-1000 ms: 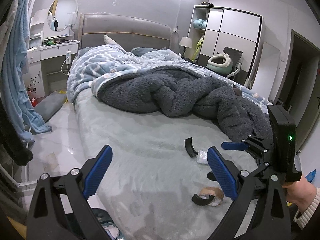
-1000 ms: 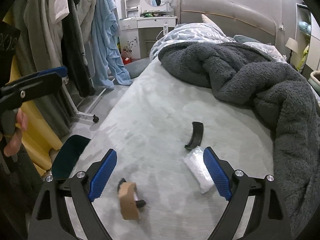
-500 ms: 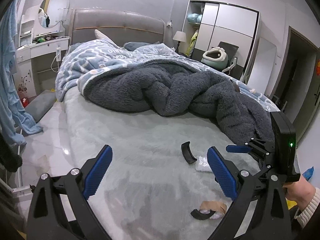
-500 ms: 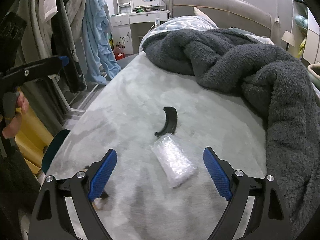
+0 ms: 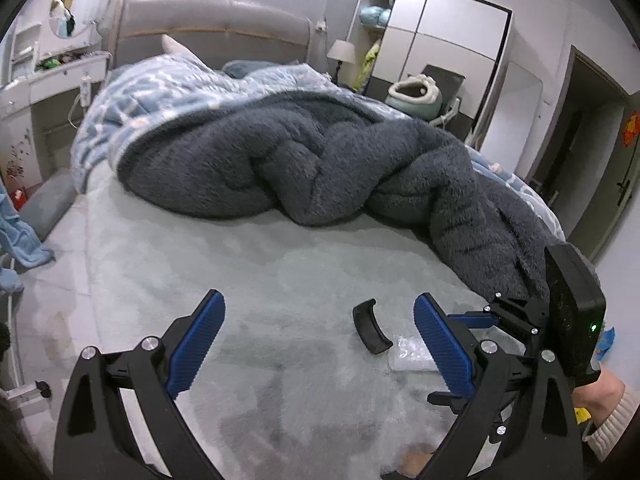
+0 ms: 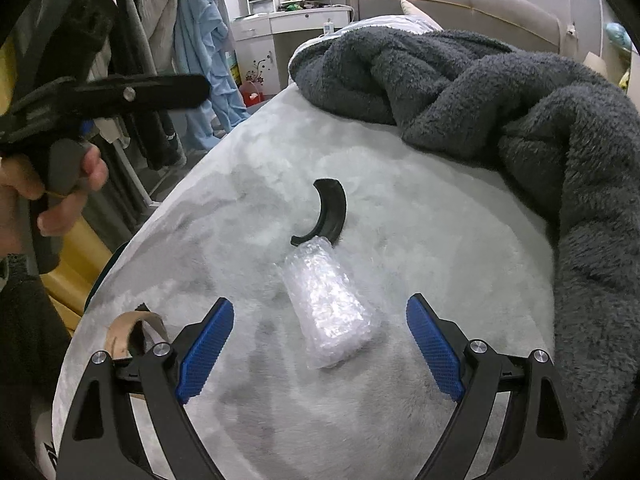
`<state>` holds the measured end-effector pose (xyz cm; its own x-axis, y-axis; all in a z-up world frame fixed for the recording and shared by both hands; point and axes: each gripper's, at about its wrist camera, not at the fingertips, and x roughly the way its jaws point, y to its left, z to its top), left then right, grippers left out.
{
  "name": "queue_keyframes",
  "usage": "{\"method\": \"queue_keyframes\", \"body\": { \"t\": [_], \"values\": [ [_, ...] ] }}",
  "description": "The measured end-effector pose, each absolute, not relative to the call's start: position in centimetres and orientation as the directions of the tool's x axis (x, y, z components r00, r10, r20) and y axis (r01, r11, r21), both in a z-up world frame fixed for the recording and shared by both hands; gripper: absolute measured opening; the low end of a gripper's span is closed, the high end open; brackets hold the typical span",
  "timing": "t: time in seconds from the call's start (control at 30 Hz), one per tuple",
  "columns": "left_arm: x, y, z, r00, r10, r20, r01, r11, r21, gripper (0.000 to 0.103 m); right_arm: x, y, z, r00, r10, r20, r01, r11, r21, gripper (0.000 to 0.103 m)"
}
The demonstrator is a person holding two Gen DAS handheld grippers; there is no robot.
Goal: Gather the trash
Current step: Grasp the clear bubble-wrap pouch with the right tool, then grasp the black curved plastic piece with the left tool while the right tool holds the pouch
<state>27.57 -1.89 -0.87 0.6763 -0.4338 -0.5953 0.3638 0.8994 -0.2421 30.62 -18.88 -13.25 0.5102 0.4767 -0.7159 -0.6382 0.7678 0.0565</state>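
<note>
Three bits of trash lie on the pale grey bed sheet [image 6: 420, 216]. A clear bubble-wrap packet [image 6: 328, 304] lies just ahead of my open right gripper [image 6: 320, 344], between its blue pads. A curved black plastic piece [image 6: 326, 212] lies just beyond the packet, touching its far end. A brown cardboard tape ring [image 6: 128, 334] lies behind the right gripper's left finger. My left gripper [image 5: 320, 336] is open and empty above the sheet; the black piece [image 5: 370, 326] and the packet [image 5: 408, 354] lie near its right pad, with the right gripper [image 5: 480, 316] beside them.
A heaped dark grey fleece blanket [image 5: 304, 160] and a blue patterned quilt [image 5: 160, 92] cover the far half of the bed. A clothes rack with hanging garments [image 6: 160, 40] stands left of the bed. A dressing table [image 5: 48, 80] and a wardrobe [image 5: 432, 40] stand against the far walls.
Both grippers have moved forward over the bed. The bubble-wrap packet now sits centred between the right gripper's pads, and the tape ring has slipped to the frame's lower left.
</note>
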Motion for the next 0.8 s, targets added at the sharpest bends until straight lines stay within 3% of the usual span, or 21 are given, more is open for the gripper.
{"method": "queue_keyframes", "body": {
  "t": [0.17,0.23,0.33,0.4,0.8],
  "values": [
    [29.0,-3.0,-3.0,0.616,-0.467,-0.634,0.402,0.879,-0.258,0.094,30.9,-19.1,-13.1,0.515,0.493,-0.701,-0.649,0.759,0.058,0.067],
    [29.5,-3.5,-3.6,0.599,-0.475,-0.645,0.411,0.873,-0.261,0.087,31.2,-19.3,-13.3,0.512,0.493,-0.703,-0.65,0.758,0.058,0.063],
    [30.1,-4.0,-4.3,0.578,-0.495,-0.649,0.414,0.863,-0.289,0.086,31.4,-19.1,-14.3,0.495,0.489,-0.718,-0.658,0.751,0.057,0.055],
    [30.4,-4.5,-4.6,0.566,-0.506,-0.651,0.414,0.857,-0.306,0.085,31.6,-18.8,-14.9,0.487,0.48,-0.729,-0.662,0.748,0.05,0.043],
    [31.5,-7.8,-6.3,0.539,-0.497,-0.68,0.384,0.864,-0.326,0.068,31.9,-21.8,-13.4,0.521,0.47,-0.712,-0.599,0.796,0.087,0.041]
  ]
}}
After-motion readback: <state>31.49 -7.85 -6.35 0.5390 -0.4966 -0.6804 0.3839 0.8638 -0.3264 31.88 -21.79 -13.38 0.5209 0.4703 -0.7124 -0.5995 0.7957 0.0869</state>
